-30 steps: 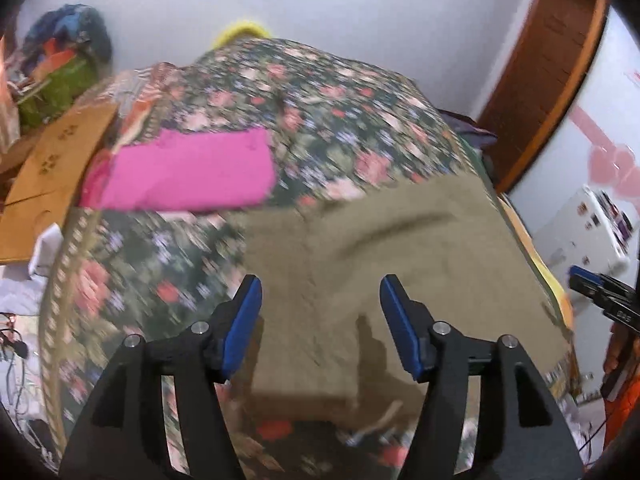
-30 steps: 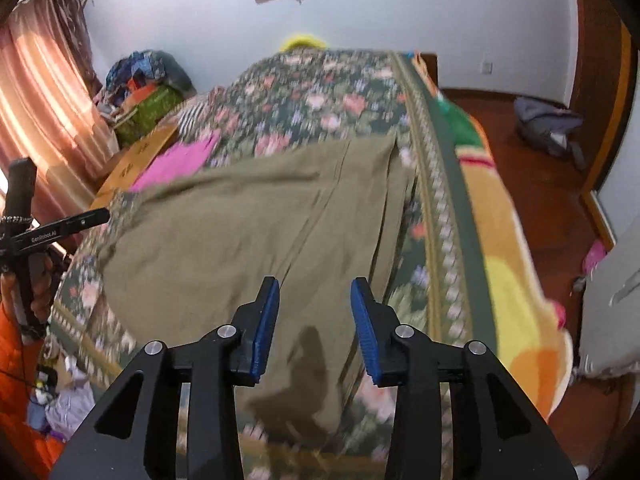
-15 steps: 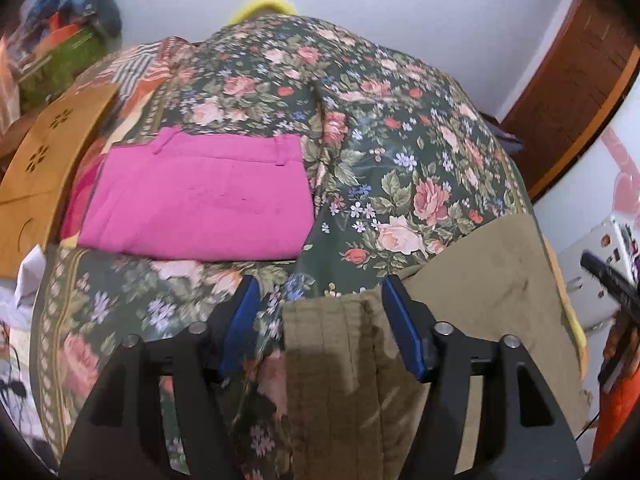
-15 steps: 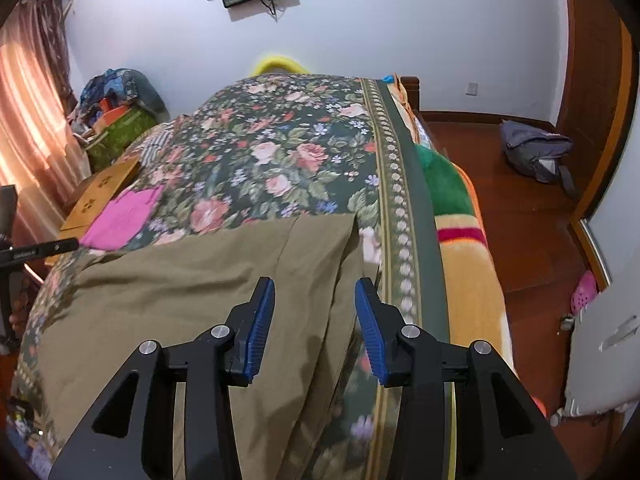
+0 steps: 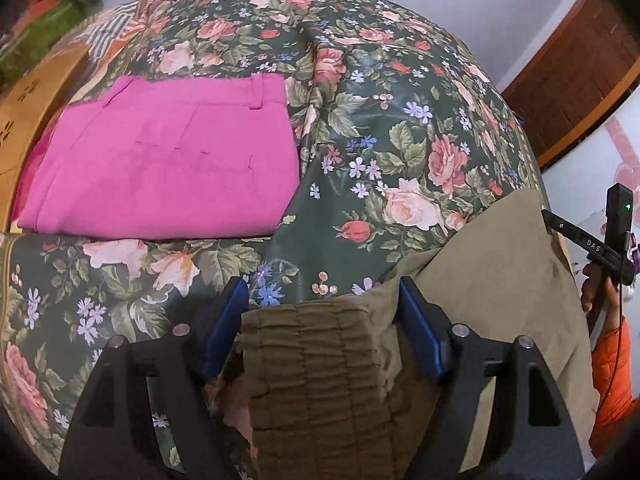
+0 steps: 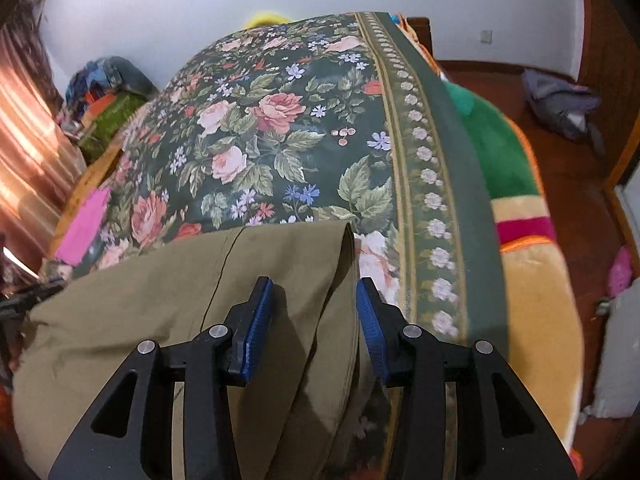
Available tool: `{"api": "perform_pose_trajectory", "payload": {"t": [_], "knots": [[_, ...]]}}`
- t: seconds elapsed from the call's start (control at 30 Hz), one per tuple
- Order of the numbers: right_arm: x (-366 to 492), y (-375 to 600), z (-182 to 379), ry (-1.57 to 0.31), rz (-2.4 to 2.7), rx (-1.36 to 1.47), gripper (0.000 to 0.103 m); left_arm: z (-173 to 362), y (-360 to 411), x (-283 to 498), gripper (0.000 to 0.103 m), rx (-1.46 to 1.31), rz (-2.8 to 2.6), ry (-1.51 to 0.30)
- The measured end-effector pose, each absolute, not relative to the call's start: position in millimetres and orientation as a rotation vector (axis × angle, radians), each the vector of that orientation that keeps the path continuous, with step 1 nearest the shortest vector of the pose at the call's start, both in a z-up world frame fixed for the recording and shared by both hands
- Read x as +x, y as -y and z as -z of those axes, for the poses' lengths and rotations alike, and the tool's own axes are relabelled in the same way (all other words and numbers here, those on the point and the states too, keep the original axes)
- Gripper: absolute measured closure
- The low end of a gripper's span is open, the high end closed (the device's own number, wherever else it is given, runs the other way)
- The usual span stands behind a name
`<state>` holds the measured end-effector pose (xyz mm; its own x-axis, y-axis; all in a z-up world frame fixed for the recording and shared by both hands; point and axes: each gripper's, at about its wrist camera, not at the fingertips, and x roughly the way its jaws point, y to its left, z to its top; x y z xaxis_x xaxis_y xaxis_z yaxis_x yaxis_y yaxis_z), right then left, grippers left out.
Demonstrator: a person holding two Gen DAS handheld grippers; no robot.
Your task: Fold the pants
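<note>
Olive-green pants (image 5: 492, 280) lie flat across the near end of a floral bedspread (image 5: 380, 120). My left gripper (image 5: 324, 308) is open, its blue pads on either side of the gathered elastic waistband (image 5: 316, 364). In the right wrist view my right gripper (image 6: 314, 300) is open over the hem end of the pants (image 6: 288, 264), with the layered leg edges between the pads. Neither gripper grips the cloth.
Folded pink pants (image 5: 168, 160) lie on the bed's left side, also in the right wrist view (image 6: 84, 220). A wooden board (image 5: 24, 120) stands left of the bed. A green and orange blanket (image 6: 516, 200) hangs off the right side. A grey bag (image 6: 560, 100) lies on the floor.
Both grippers have come down and forward, closer to the pants. The left now straddles the waistband and the right straddles the hem end. Both stay open.
</note>
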<state>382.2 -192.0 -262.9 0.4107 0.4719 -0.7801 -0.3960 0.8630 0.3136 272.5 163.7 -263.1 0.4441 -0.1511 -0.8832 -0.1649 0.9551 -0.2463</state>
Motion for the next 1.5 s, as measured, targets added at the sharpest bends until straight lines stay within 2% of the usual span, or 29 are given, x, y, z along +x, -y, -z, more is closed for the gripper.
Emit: {"api": "perform_pose_trajectory", "payload": {"t": [0.23,0.4,0.63,0.87,1.07,1.13,1.2,1.23,1.37,1.5], "knots": [[383.5,183.6,258.7,-1.016,-0.605,0.045,0.071,262.5,-164.2,268.1,0.029,-0.318,-0.036,-1.103],[383.8,173.7,264.7,-1.016,-0.615,-0.016,0.082,262.2,-161.7,266.1,0.029,-0.289,-0.066,-1.091],[372.1,154.8,269.2,-0.938,-0.553,-0.223,0.086,264.2,-163.5,265.7,0.029,-0.279,-0.105,-1.089],[374.2,154.1,264.0,-0.936,-0.514,-0.255,0.085,253.2,-161.9,266.0,0.029,-0.236,-0.149,-1.09],[350.2,172.0,215.3,-0.899,-0.519,-0.178,0.085,206.2,-154.4,247.4,0.029,-0.226,-0.106,-1.011],[333.7,174.4,198.4,-0.885,-0.548,-0.145,0.08,194.2,-144.4,239.8,0.029,-0.242,-0.055,-0.998],[315.3,173.7,187.7,-0.867,-0.586,-0.13,0.069,189.9,-130.8,233.3,0.028,-0.241,-0.01,-1.001],[305.8,170.4,183.8,-0.861,-0.606,-0.128,0.067,190.5,-121.0,230.3,0.028,-0.234,0.015,-1.01],[276.6,155.7,189.3,-0.882,-0.674,-0.141,0.066,203.5,-88.8,219.4,0.028,-0.202,0.065,-1.057],[265.1,146.9,222.2,-0.971,-0.669,-0.233,0.066,219.5,-70.7,206.4,0.028,-0.129,0.035,-1.068]]}}
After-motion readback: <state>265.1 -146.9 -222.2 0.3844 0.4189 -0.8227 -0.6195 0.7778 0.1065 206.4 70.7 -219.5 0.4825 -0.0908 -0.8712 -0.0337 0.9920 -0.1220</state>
